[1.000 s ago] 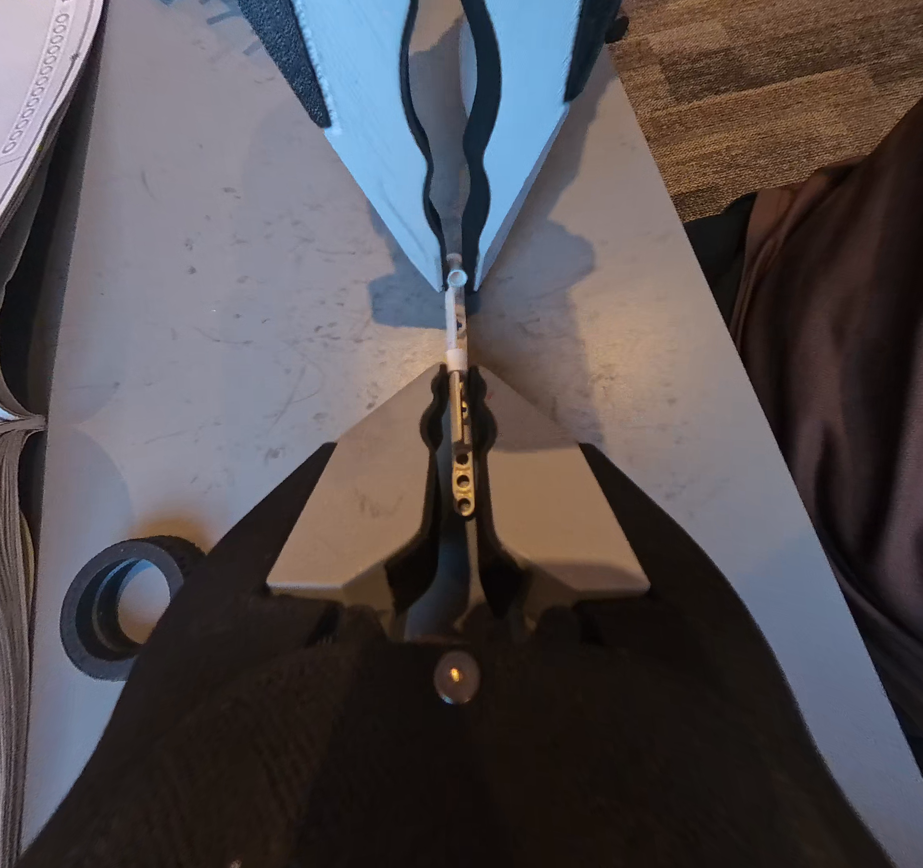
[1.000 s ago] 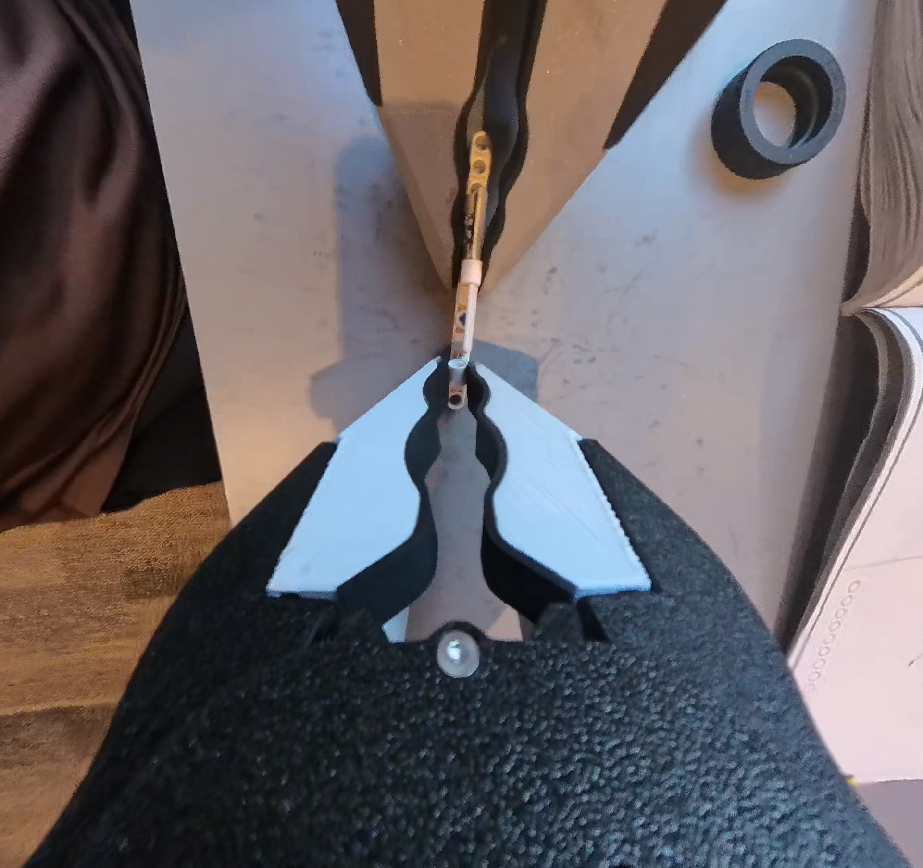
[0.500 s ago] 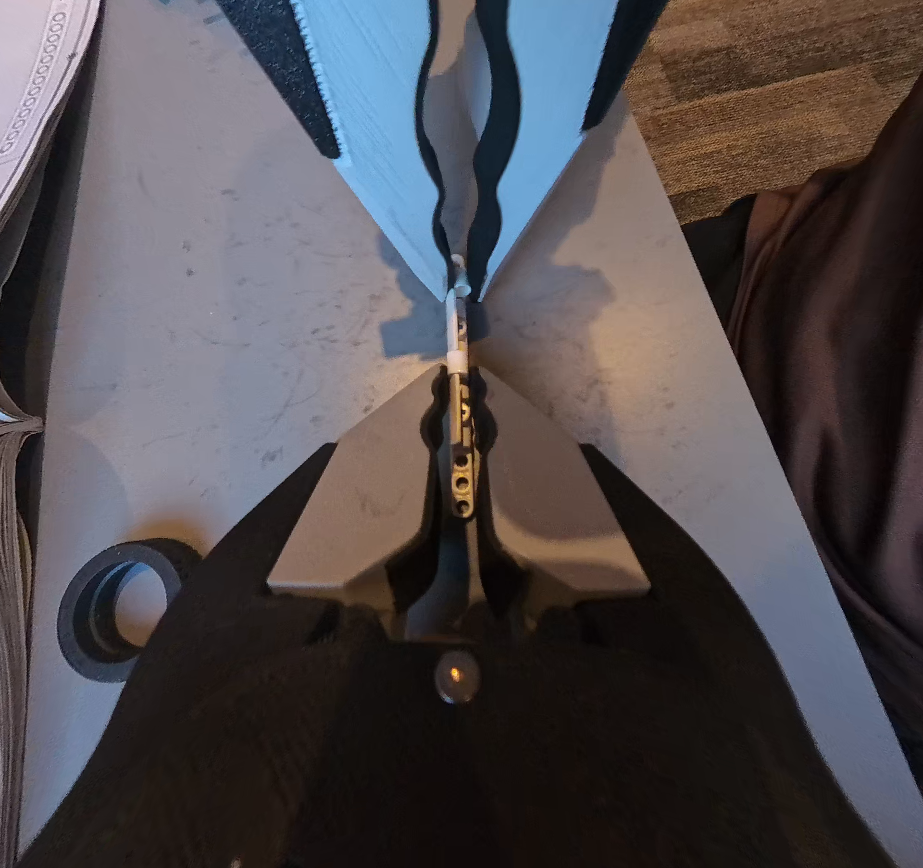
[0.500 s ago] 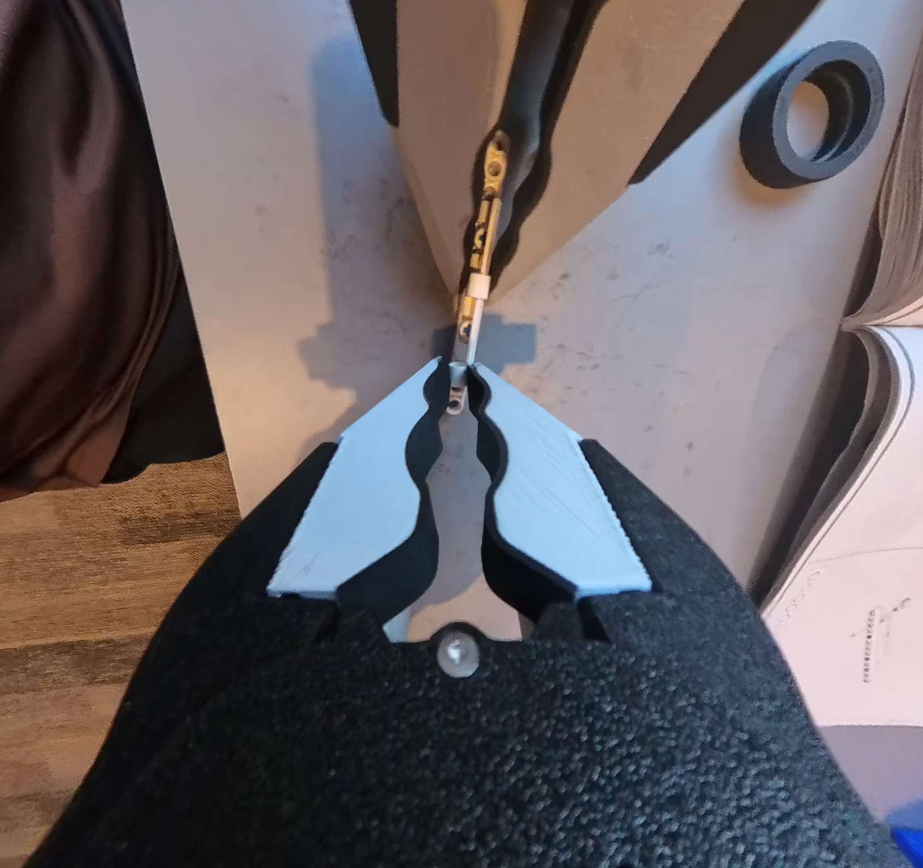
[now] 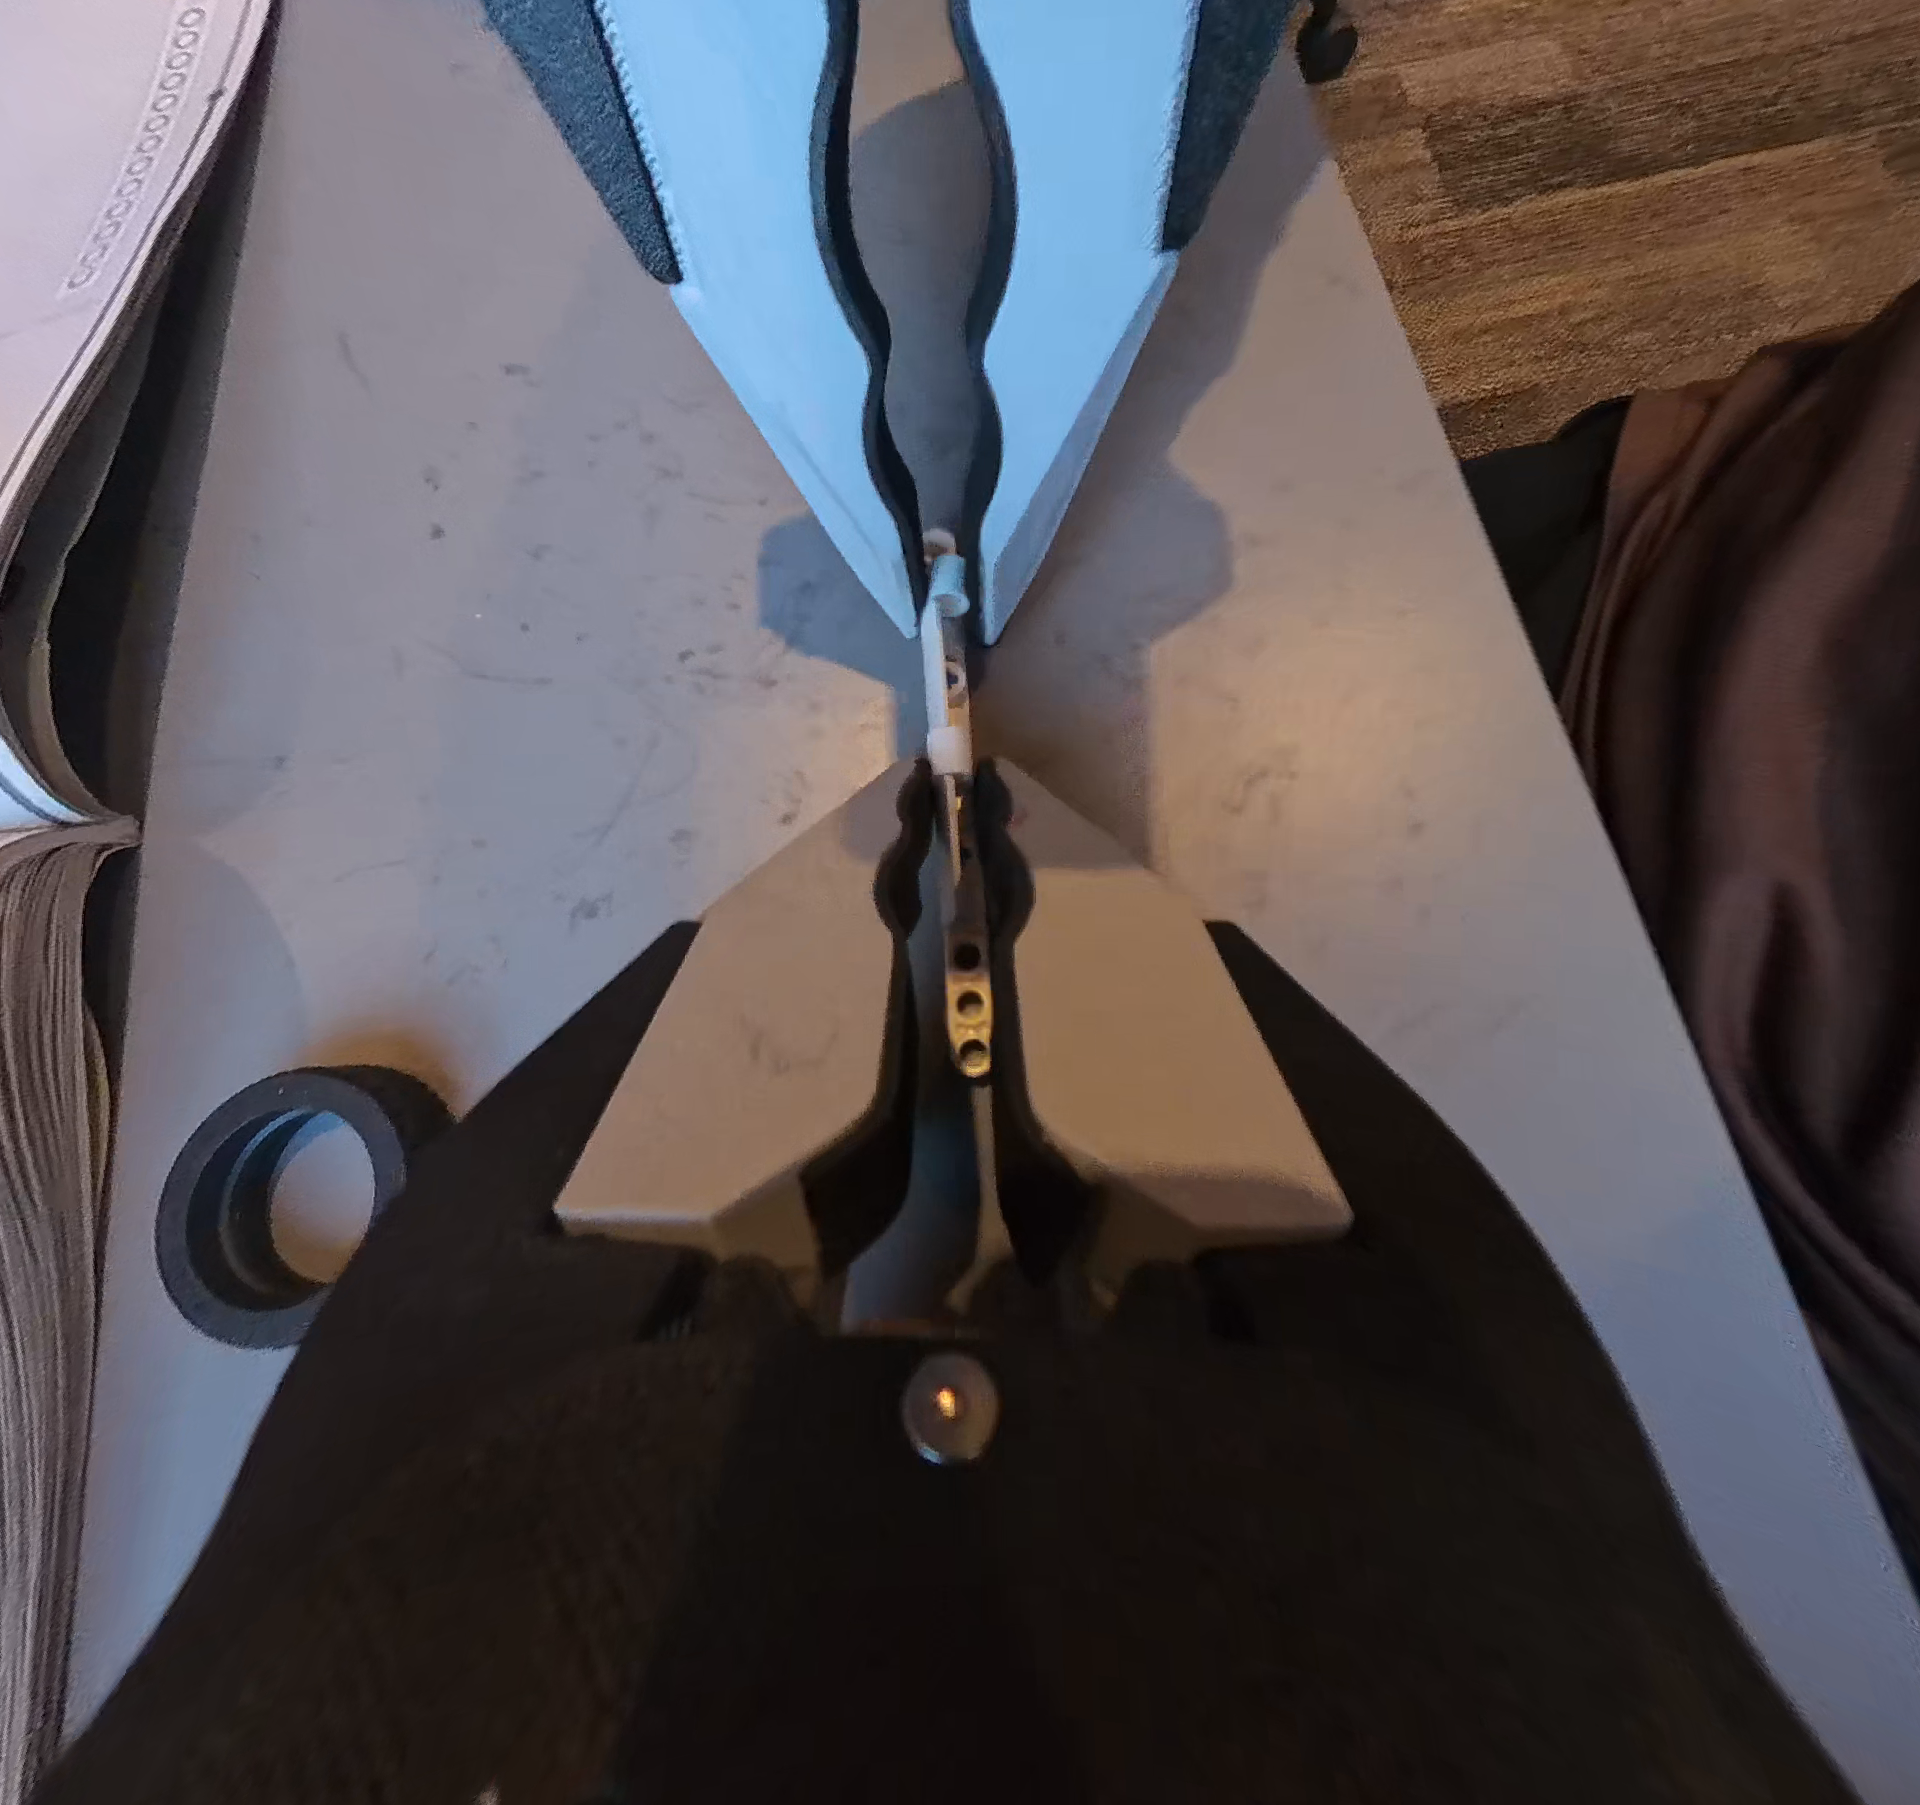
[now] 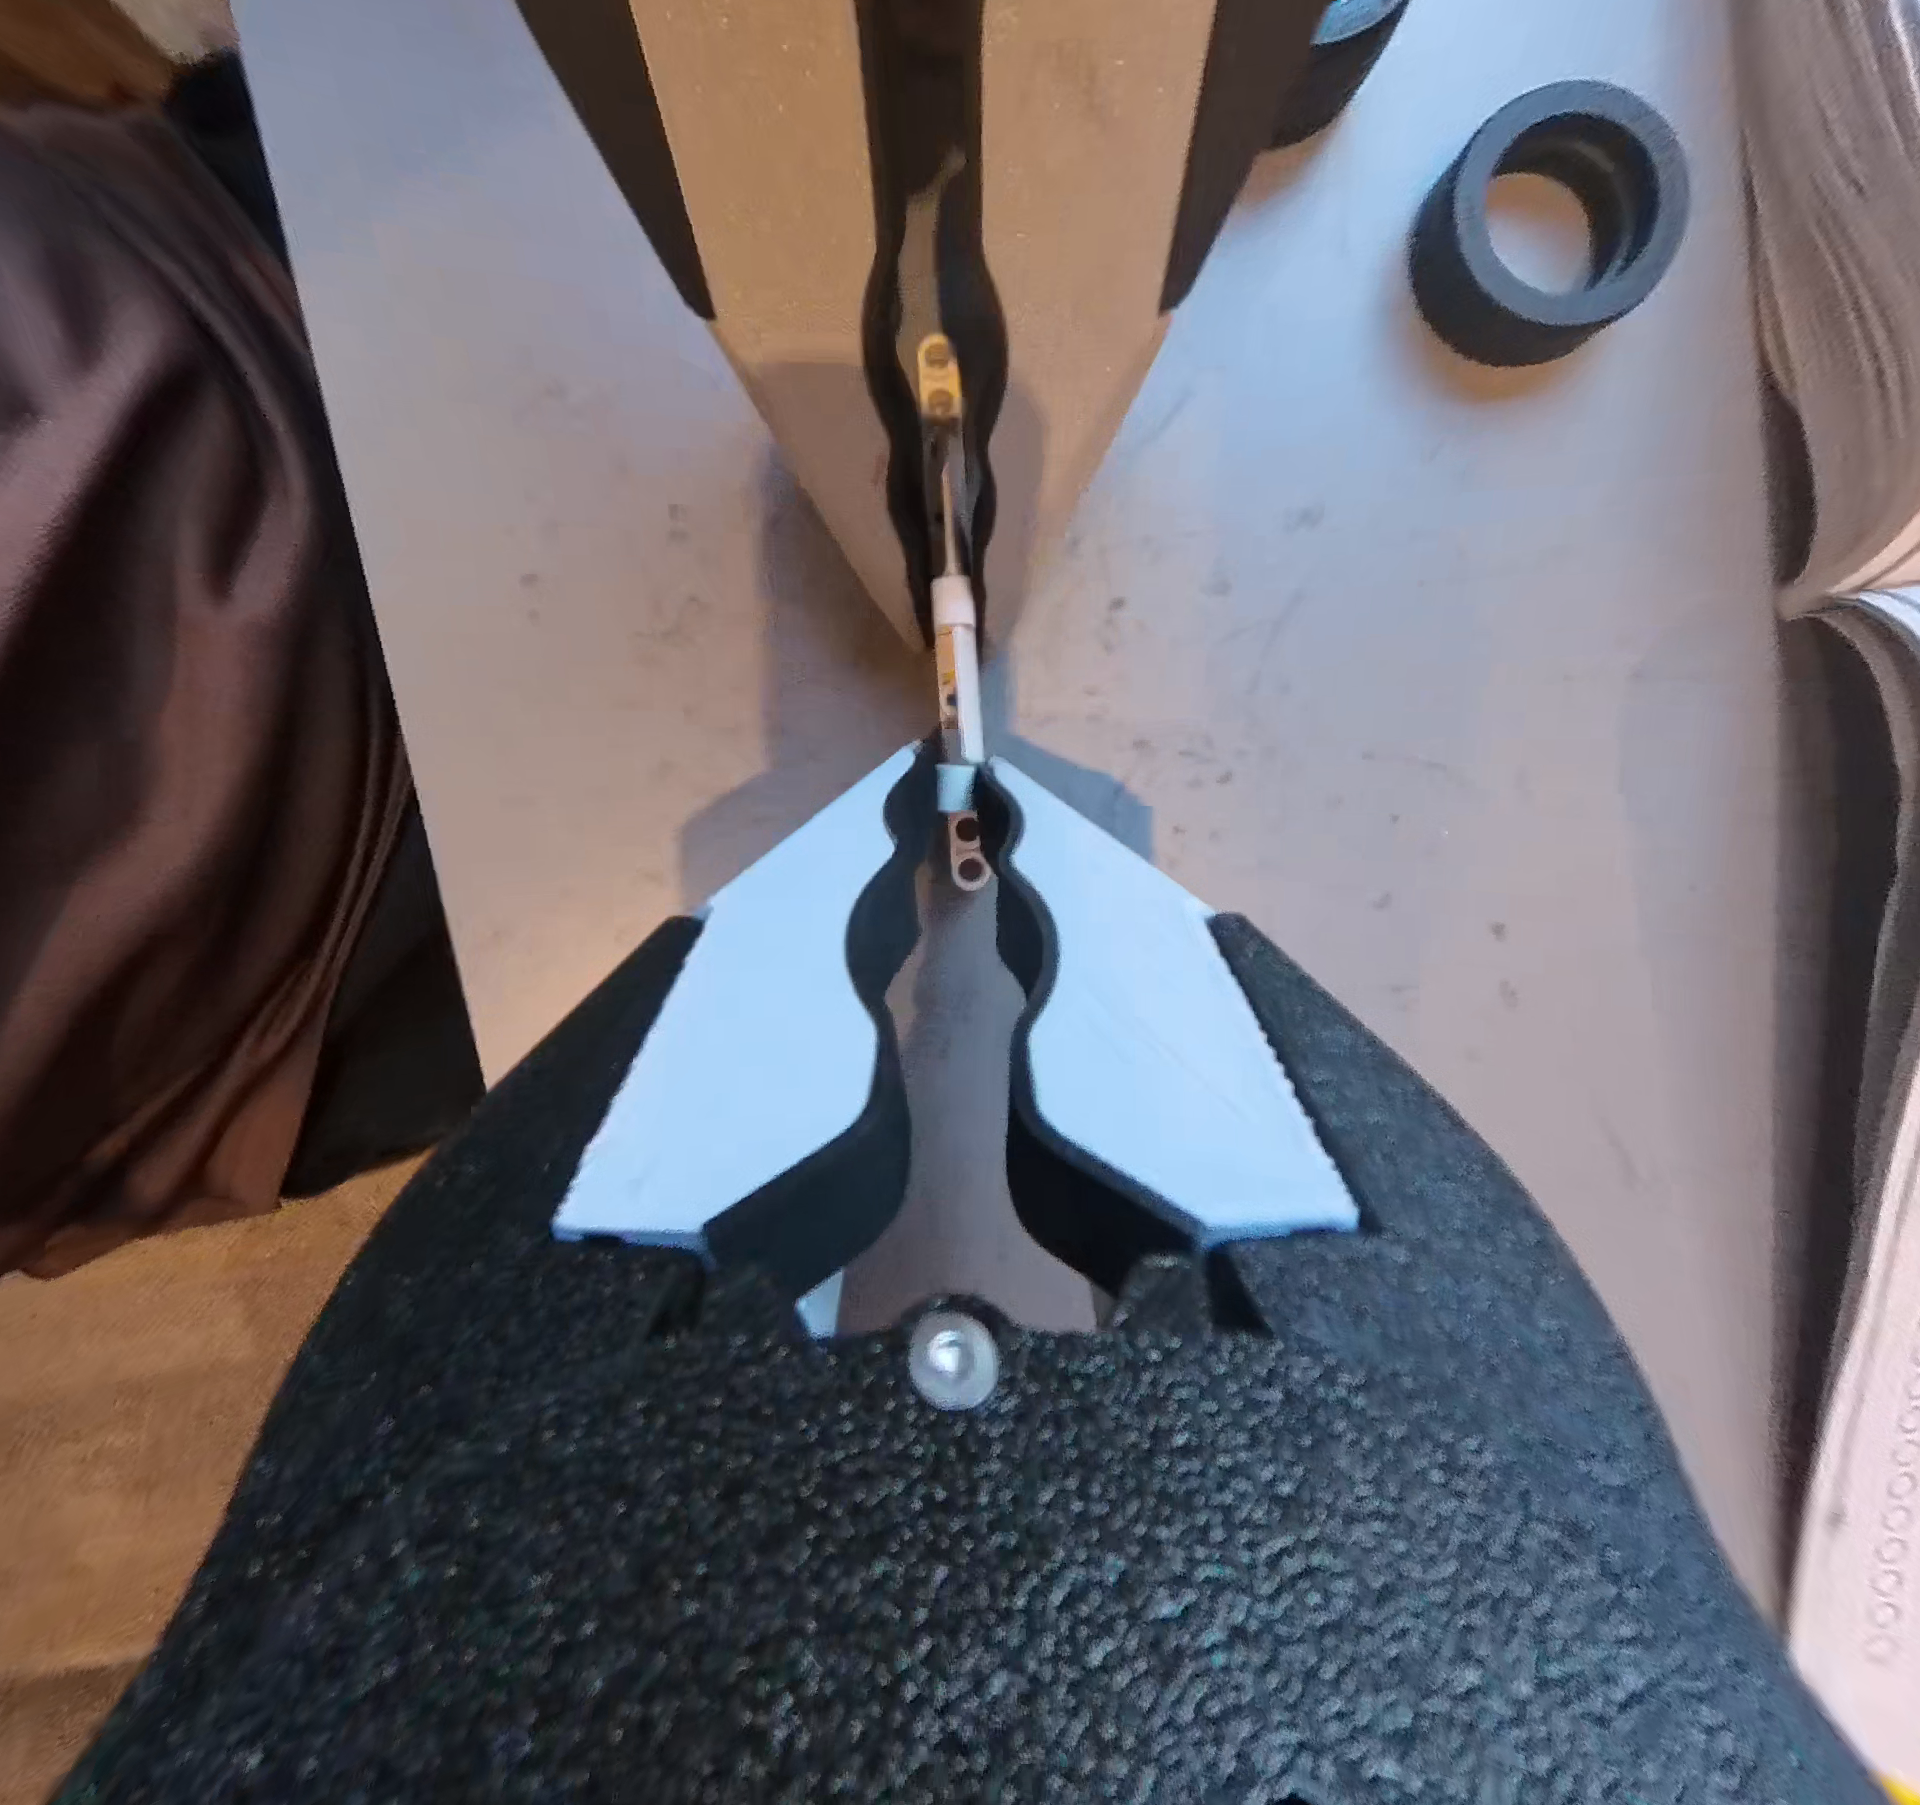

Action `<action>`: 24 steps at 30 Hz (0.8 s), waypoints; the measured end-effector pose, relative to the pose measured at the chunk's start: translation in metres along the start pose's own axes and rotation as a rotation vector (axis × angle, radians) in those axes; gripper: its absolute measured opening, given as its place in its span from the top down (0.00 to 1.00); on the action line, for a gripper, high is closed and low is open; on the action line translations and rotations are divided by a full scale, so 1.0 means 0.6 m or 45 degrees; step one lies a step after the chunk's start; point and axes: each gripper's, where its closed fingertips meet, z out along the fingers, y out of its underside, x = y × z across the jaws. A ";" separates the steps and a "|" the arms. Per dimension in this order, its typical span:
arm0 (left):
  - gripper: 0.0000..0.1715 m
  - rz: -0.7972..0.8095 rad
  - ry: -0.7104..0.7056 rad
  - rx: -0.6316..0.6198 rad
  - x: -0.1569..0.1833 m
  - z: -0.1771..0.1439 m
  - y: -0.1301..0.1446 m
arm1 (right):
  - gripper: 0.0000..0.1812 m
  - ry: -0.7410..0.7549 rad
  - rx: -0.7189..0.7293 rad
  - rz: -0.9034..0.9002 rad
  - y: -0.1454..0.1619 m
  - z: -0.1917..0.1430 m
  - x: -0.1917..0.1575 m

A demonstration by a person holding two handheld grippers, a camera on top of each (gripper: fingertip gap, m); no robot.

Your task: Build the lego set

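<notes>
Since a second ago the beam has slid further into the right gripper, two of its holes now showing behind the tips. Both grippers are pinched tight on it, tip to tip, the left gripper clamping the other end, the piece held above the middle of the table. A black ring sits near the table's edge beside the open booklet.
</notes>
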 end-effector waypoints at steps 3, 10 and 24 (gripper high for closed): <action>0.97 -0.001 -0.001 0.003 0.000 0.001 -0.001 | 0.96 -0.096 0.102 0.147 0.003 -0.004 -0.001; 0.97 -0.036 0.014 0.004 -0.001 0.003 -0.003 | 0.93 0.023 0.246 0.142 0.016 -0.006 0.007; 0.94 0.026 -0.015 0.010 0.007 0.006 -0.009 | 0.95 0.240 0.404 0.156 0.022 -0.025 0.008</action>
